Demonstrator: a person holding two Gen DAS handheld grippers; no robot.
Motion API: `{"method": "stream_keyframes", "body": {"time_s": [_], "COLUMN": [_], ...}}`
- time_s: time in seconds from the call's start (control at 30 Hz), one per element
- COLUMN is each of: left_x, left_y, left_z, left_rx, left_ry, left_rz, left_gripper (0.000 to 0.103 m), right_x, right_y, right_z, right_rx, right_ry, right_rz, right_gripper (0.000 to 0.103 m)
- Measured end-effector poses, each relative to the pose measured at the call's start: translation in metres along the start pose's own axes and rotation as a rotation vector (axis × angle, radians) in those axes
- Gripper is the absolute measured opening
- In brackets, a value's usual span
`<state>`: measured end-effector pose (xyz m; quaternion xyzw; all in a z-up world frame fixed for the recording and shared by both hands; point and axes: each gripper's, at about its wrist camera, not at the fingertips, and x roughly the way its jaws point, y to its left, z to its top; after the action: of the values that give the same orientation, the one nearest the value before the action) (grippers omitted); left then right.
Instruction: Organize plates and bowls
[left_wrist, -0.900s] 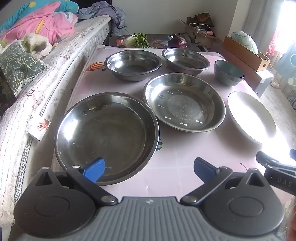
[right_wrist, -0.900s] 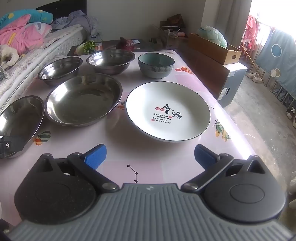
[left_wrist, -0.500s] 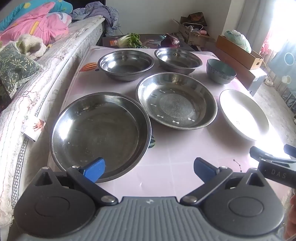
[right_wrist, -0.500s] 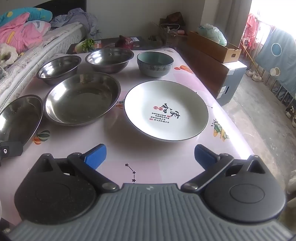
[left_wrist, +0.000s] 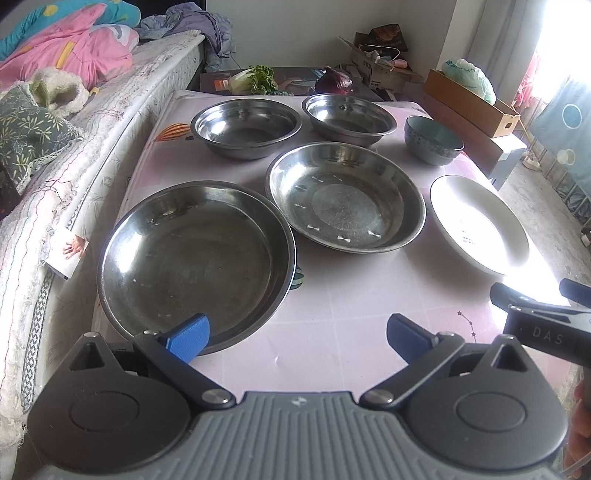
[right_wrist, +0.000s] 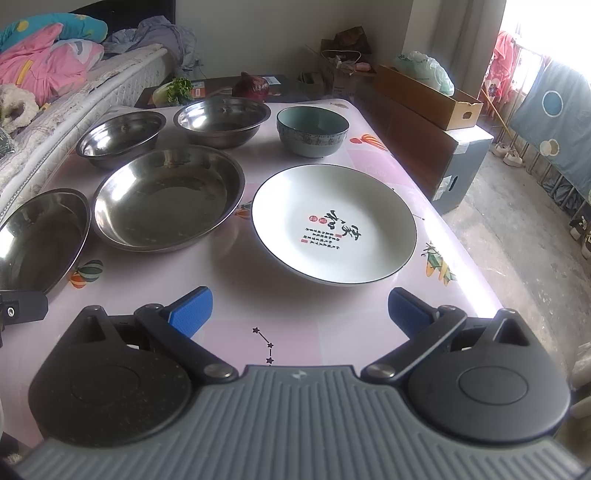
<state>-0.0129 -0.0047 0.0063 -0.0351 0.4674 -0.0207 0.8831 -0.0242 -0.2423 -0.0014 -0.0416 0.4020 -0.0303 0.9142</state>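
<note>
Bench (right_wrist: 332, 332) carries six vessels, all empty. Landmark: white plate (right_wrist: 334, 229), printed characters at its centre. Just left of it, steel pan (right_wrist: 166, 199); farther left, a larger steel pan (left_wrist: 195, 258), rims nearly touching. Behind the plate, teal bowl (right_wrist: 312, 131); left of that, two steel bowls (right_wrist: 221, 120) (right_wrist: 122, 138). Left claw (left_wrist: 297, 332) spread wide, holding nothing, over the larger pan's near rim. Right claw (right_wrist: 299, 310) spread wide, holding nothing, near the plate's front edge.

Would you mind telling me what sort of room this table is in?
Most likely a bedroom doubling as living space: a bed piled with bedding runs beside the table, and cardboard boxes sit nearby.
</note>
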Motion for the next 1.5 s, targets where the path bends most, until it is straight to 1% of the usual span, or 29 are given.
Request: {"method": "stream_keyframes", "body": {"time_s": [0.77, 1.5], "left_x": [-0.011, -0.010], "left_y": [0.009, 0.017], "left_z": [0.003, 0.002], "left_rx": [-0.016, -0.034], "left_ry": [-0.047, -0.043], "left_rz": [0.035, 0.032], "left_gripper": [0.103, 0.103], "right_x": [-0.012, -0.012], "right_y": [0.010, 0.019], "right_z": [0.008, 0.010], "right_rx": [-0.017, -0.043], "right_ry": [-0.036, -0.030], "right_rz": [0.020, 0.020], "right_gripper": [0.102, 0.102]}}
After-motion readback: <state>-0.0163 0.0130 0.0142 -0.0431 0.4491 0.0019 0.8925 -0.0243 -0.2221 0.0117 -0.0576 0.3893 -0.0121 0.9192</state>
